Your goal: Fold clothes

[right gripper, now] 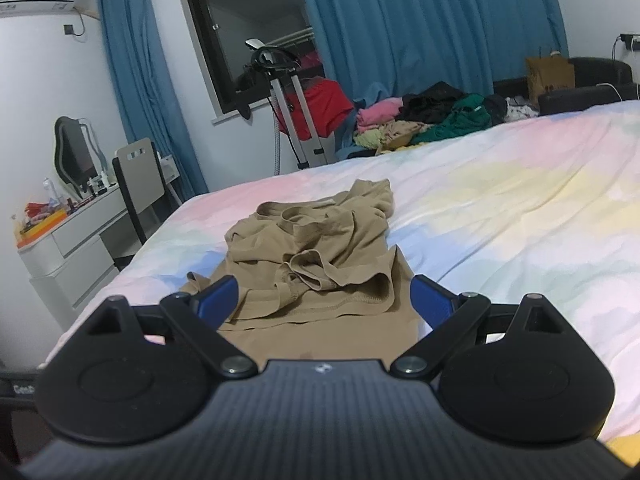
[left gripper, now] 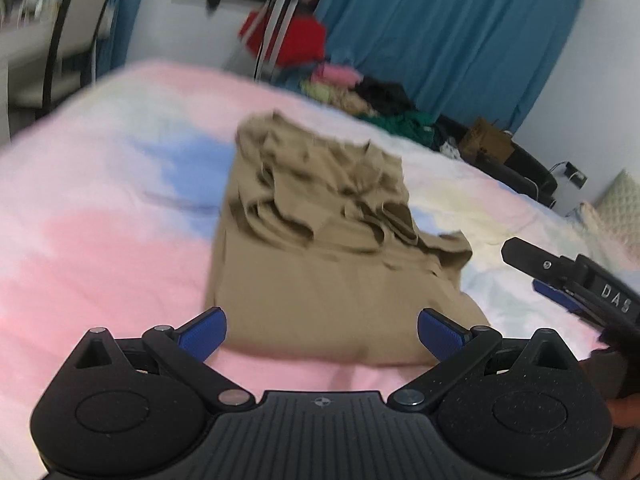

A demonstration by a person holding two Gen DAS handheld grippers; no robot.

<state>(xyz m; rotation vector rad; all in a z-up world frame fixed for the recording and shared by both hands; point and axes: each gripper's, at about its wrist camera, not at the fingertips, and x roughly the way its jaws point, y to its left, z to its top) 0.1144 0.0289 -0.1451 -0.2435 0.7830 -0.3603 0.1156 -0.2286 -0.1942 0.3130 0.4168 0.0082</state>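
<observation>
Left wrist view: blurred; the left hand-held gripper point(left gripper: 322, 336) hangs low over the bed point(left gripper: 100, 240), blue pads spread wide apart with nothing between them.
Tan garment point(left gripper: 332, 264): lies on the bed just ahead of the left pads, toward 12 o'clock; its near part is flat and smooth, its far part bunched into folds.
Right hand-held gripper, from the left camera point(left gripper: 568, 280): enters at 3 o'clock, off the garment's right edge, over bare sheet.
Right wrist view: the right hand-held gripper point(right gripper: 324, 300) also has its pads well apart and empty, with the tan garment point(right gripper: 316, 248) lying between and beyond them.
Garment edge: a stitched hem runs across just past the right pads; the crumpled heap sits beyond it at 12 o'clock.
Pile of clothes point(right gripper: 420, 120): pink, black, green and yellowish pieces at the bed's far edge, near 1 o'clock, well apart from the tan garment.
Garment steamer stand point(right gripper: 288, 112): beyond the bed at 12 o'clock, with a red cloth point(right gripper: 328, 108) hung beside it.
Blue curtains point(right gripper: 420, 20): behind the pile.
Chair point(right gripper: 140, 176): at 10 o'clock, beside a cluttered white surface point(right gripper: 68, 228).
Path to the garment: nothing lies between either gripper and the cloth.
</observation>
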